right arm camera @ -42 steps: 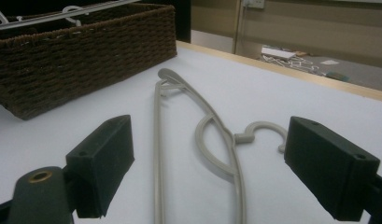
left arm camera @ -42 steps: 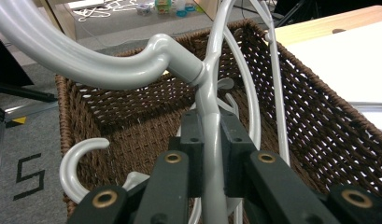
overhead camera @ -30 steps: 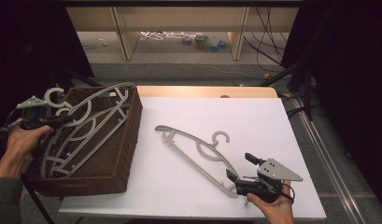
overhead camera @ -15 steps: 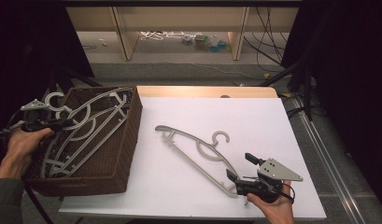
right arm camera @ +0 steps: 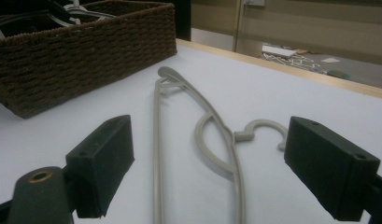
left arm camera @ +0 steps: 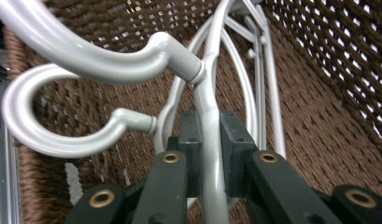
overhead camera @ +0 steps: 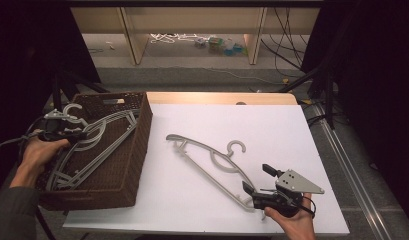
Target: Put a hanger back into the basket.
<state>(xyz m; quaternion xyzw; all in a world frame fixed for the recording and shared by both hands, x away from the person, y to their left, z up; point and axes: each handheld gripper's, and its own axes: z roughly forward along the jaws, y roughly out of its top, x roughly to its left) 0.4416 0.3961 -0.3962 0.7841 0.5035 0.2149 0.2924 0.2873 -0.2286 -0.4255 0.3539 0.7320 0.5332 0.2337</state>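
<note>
At the near edge of the white bench [overhead camera: 302, 130], the right gripper [overhead camera: 259, 180] is held with its fingers [right arm camera: 102, 161] spread apart, a grey plastic hanger [overhead camera: 212, 160] lying just ahead. Farther off, another grey plastic hanger [left arm camera: 209, 140] is clamped by the left gripper [left arm camera: 209, 154] inside the brown woven wicker basket [overhead camera: 134, 145], atop similar hangers.

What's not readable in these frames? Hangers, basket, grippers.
- Hangers in the basket, high view: overlapping bars, count unclear.
- Held hanger, left gripper view: its lower end is cut off by the frame edge and hidden behind the left gripper.
- Table hanger, right gripper view: near end cut off by the bottom edge.
- Right gripper, high view: whether it touches the table hanger is unclear.
- Shelf clutter: too small.
</note>
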